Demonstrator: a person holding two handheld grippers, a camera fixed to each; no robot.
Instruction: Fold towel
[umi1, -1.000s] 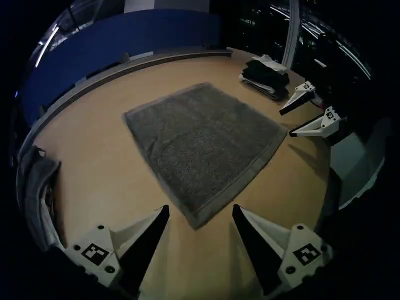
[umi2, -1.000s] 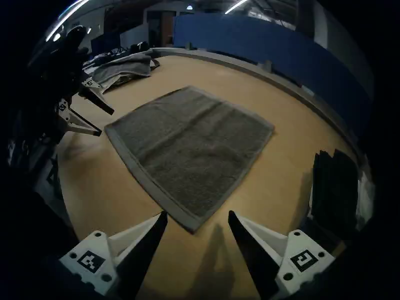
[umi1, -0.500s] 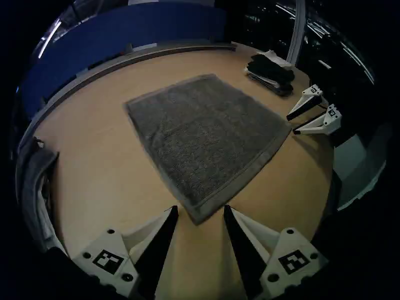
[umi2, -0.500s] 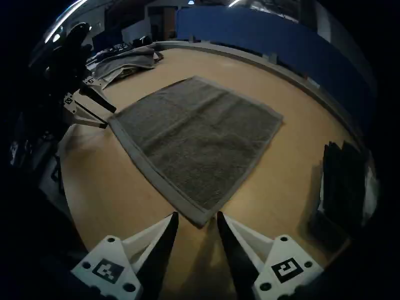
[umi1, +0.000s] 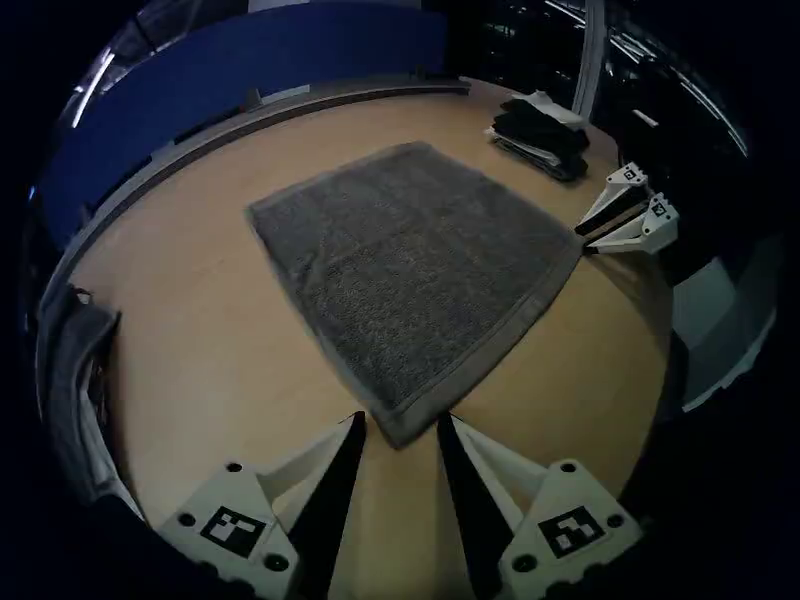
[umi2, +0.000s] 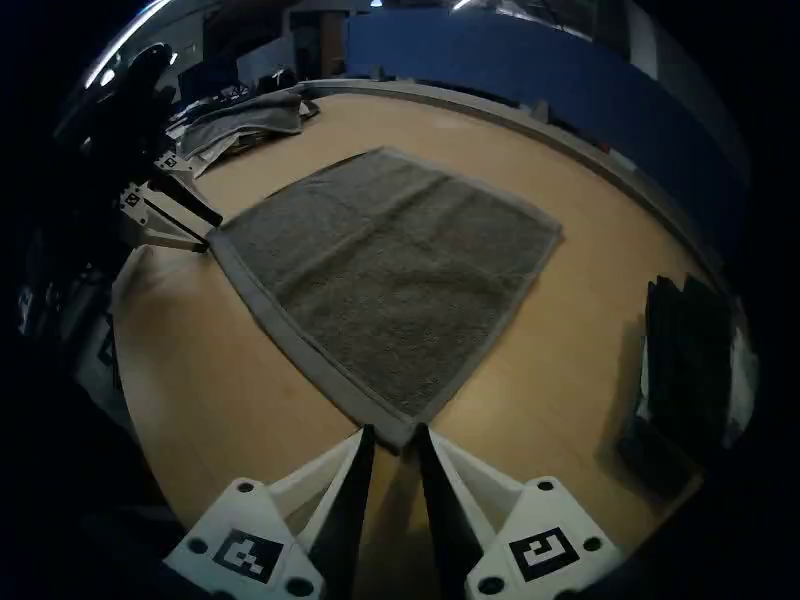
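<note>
While the towel (umi1: 410, 260) lies flat and open in the middle of the table (umi1: 190, 320), with no fold in it yet, both tools have moved in on it.

The left gripper (umi1: 400, 425) is at one corner of the towel. A second ago its fingers were wide apart and a little way back from the towel. Now they are much nearer each other, one on each side of the corner tip. There is a gap between them, so they are not pinching yet.

The right gripper (umi2: 394, 432) is at the next corner along the same towel edge. Its fingers have closed even more. Only a thin slot is left, and the corner tip sits in that slot. I cannot tell if both fingers press on the cloth yet.

I think this means the grab is almost done. Once both corners are held, that edge can be lifted and carried over to the far edge of the towel to make the first fold.

Beyond the towel on the right gripper's side is a dark pile (umi1: 540, 135) of folded cloths. Beyond the towel on the left gripper's side is a grey heap (umi1: 70, 370). Behind the towel's far side stands a blue wall (umi1: 250, 60).
</note>
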